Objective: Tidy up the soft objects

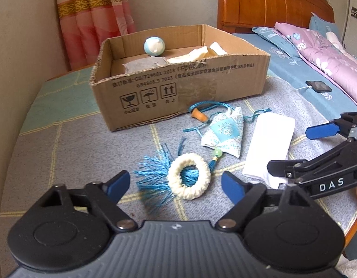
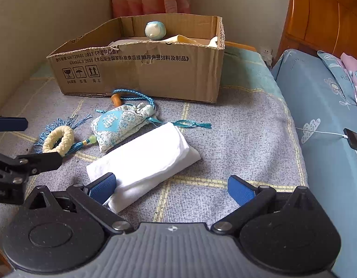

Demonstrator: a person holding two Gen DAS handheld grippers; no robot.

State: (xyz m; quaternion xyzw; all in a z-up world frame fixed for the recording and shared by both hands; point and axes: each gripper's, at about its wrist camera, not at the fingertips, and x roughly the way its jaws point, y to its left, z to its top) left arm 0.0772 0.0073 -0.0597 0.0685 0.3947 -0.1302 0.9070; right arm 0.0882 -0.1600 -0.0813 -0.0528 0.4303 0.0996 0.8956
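A cream woven ring with a blue tassel lies on the grey blanket between the fingers of my left gripper, which stands open around it without touching. Beyond it lie a blue patterned sachet and a folded white cloth. In the right wrist view my right gripper is open, its left pad over the near end of the white cloth. The ring and sachet lie to its left. An open cardboard box behind holds a blue-white ball and pale cloths.
A small orange wooden piece on a blue cord lies against the box front. A phone on a charging cable and a pink quilt are on the bed at right. A wall runs along the left, and a curtain hangs behind the box.
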